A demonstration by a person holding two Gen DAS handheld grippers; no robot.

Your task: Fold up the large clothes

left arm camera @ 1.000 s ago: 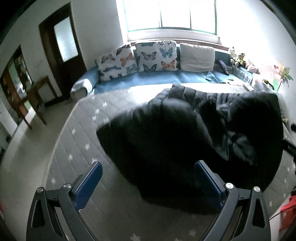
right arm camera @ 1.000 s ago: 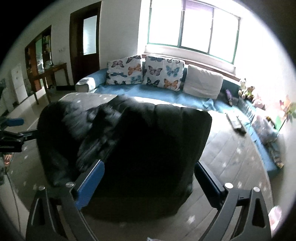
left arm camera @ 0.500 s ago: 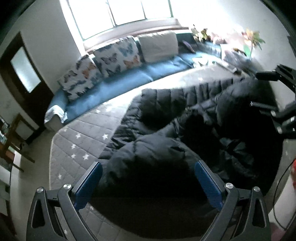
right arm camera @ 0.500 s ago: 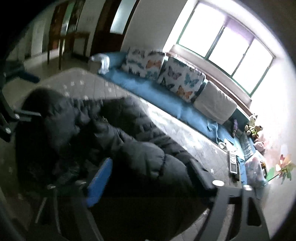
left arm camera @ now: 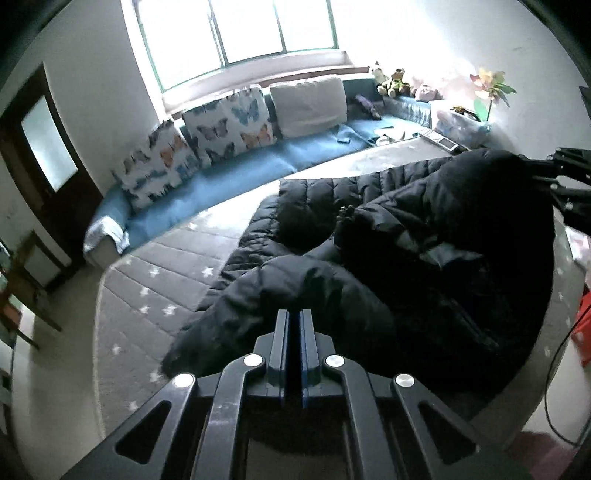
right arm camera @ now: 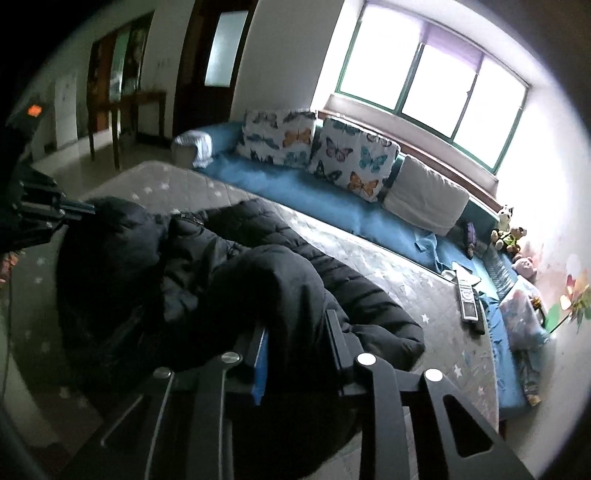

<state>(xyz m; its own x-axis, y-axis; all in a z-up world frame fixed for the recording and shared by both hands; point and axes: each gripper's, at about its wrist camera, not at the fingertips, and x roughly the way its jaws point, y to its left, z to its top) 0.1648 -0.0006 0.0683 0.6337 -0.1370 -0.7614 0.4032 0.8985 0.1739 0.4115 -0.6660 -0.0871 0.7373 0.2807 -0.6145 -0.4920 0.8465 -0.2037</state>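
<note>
The black quilted puffer jacket (left arm camera: 424,236) lies crumpled on the grey star-patterned mattress (left arm camera: 155,280). The left gripper (left arm camera: 294,321) is pressed together, pinching its hem. The right gripper (right arm camera: 295,328) is closing, with puffy fabric between its jaws.

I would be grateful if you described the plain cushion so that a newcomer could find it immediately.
Start at the window and drop to the blue bench below. Three cushions lean there; the plain cushion is the rightmost, off-white, whereas the other two carry butterflies.
</note>
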